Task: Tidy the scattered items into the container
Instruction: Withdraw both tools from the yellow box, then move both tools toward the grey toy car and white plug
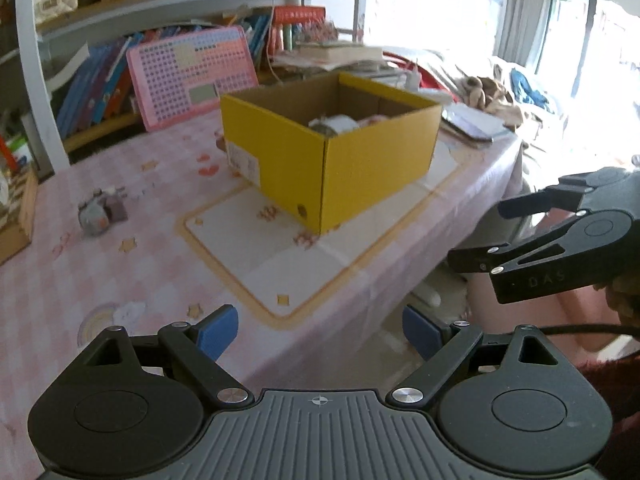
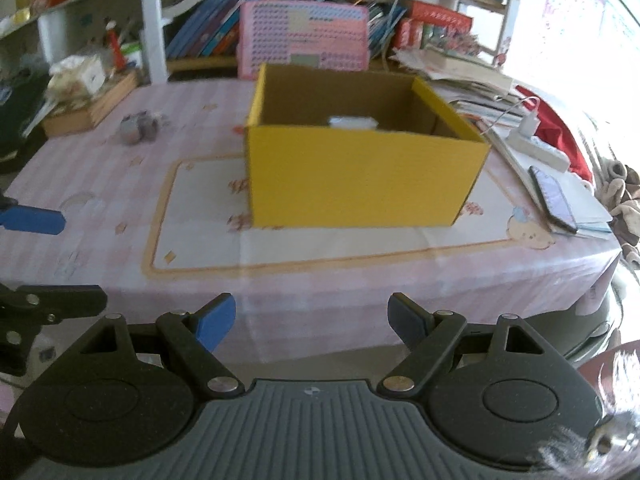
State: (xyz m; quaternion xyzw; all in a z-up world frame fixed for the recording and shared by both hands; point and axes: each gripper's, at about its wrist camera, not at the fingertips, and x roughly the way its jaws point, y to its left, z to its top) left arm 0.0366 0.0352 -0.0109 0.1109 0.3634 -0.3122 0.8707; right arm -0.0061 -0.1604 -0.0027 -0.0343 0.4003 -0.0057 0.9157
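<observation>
From the left wrist, the left gripper point(image 1: 320, 330) hangs over the near edge of the table point(image 1: 100, 272), its blue pads spread wide with nothing between them; ahead, on the pale mat printed on the pink checked cloth, stands the yellow box point(image 1: 332, 160), open at the top, with a white roll-like item point(image 1: 334, 124) and something pinkish lying inside; a small grey and brown cluster of items point(image 1: 102, 210) sits loose on the cloth well to the left of the box, apart from it; a pink perforated board point(image 1: 192, 76) leans against the books behind; at the right edge the right gripper point(image 1: 532, 236) shows side-on, off the table's edge, its dark fingers parted and empty

From the right wrist, the right gripper point(image 2: 312, 326) is likewise released, fingers apart above the table's front edge, gripping nothing; the yellow box point(image 2: 360, 180) stands straight ahead on the mat, a white item point(image 2: 352, 122) visible just over its near wall; the grey cluster of items point(image 2: 140, 126) lies on the cloth to the box's left, near a wooden tray point(image 2: 92, 112); a phone point(image 2: 554, 198) rests on papers to the right of the box; one blue pad of the left gripper point(image 2: 32, 220) pokes in from the left edge
</observation>
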